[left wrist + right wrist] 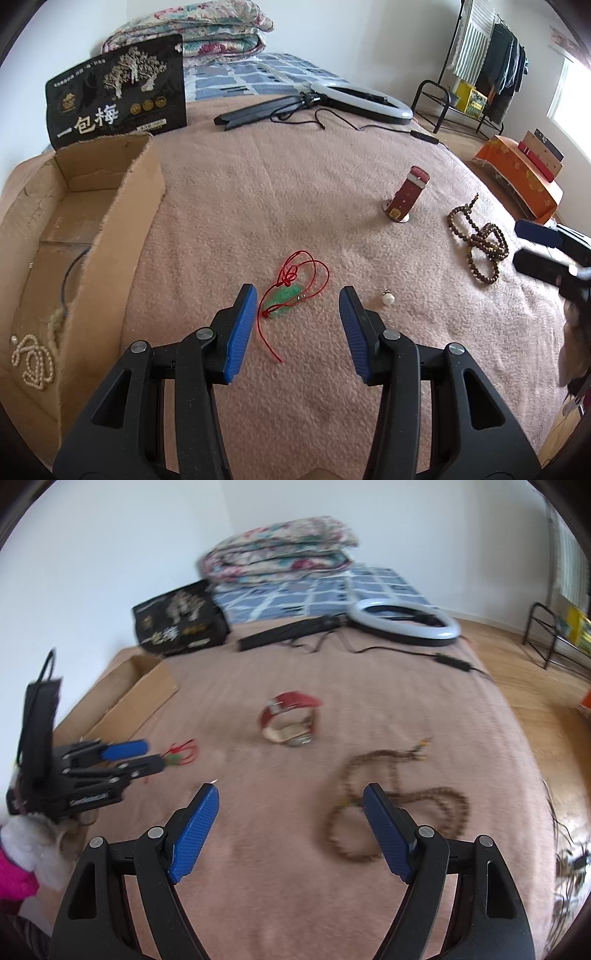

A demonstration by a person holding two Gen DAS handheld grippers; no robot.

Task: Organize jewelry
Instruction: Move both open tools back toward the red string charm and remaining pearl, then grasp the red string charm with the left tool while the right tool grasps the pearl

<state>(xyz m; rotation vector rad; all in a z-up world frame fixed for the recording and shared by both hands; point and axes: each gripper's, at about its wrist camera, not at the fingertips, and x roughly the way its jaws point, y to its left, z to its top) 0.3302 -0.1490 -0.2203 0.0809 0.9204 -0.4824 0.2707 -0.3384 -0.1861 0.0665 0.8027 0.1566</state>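
My left gripper is open, its blue pads either side of a green jade pendant on a red cord lying on the pink blanket. A small pearl earring lies just right of it. A red watch stands further back, and a brown bead necklace lies at the right. A cardboard box at the left holds a pearl necklace. My right gripper is open and empty above the blanket, with the bead necklace by its right pad and the watch beyond. The view is blurred.
A black snack bag leans behind the box. A ring light with tripod and cable lies at the back, folded quilts behind it. An orange box and a clothes rack stand off the bed at the right.
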